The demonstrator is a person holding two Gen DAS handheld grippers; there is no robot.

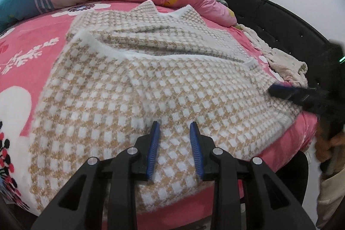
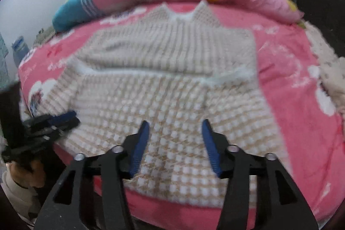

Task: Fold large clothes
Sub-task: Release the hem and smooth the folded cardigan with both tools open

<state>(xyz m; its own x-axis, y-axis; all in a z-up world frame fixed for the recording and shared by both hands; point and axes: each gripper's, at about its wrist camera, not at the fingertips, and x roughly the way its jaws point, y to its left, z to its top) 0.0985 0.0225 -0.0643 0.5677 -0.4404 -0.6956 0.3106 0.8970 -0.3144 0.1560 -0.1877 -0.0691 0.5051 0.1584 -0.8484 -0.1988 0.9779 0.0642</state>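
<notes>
A checked beige-and-white sweater lies flat on the pink bed, hem at its near edge, with the left gripper and right gripper above the hem, both parted and empty.

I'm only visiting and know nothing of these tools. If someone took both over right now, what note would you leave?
Left gripper: jaws apart, over the near hem, nothing held.
Right gripper: jaws apart, nothing between them, near the hem's right side.
The beige-and-white checked knit sweater lies flat on the pink flowered bedsheet, collar far, both sleeves already folded across the chest.
Left: grip the hem and fold the body up toward the collar.
</notes>
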